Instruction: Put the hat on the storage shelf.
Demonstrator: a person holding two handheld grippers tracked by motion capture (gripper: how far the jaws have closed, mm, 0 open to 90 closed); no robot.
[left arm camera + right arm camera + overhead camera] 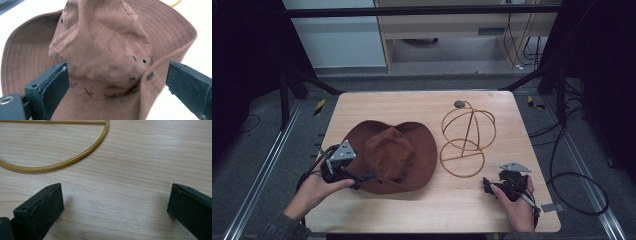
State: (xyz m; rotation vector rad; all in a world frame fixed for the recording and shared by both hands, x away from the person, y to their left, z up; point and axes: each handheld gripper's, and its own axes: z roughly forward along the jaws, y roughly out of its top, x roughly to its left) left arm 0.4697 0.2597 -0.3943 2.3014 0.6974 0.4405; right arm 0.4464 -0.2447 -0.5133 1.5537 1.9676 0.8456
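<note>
The brown hat (394, 156) is seen lying flat on the bench (422, 102), crown up, with none of it lifted. The left gripper (357, 179) has its jaws spread wide at the near edge of the brim; in the left gripper view the hat (100, 50) lies directly ahead of it, with the raised fold of the brim between the two jaws, but nothing is yet pinched. Whether either jaw touches the fabric cannot be told.

The wire hat stand (465, 140) is placed just beyond the right gripper (488, 186), to its left and forward, and it carries nothing. The right gripper is also held open, over bare wood, and in its own view the curved base ring of the stand (75, 157) is seen ahead, apart from the jaws.

The work is judged to be at its very start: an approach to the hat has been made, while the grasp, the lift and the setting of the hat over the stand are all left to be done.

No brand, label or readable writing is found on the hat, the stand or the bench.
</note>
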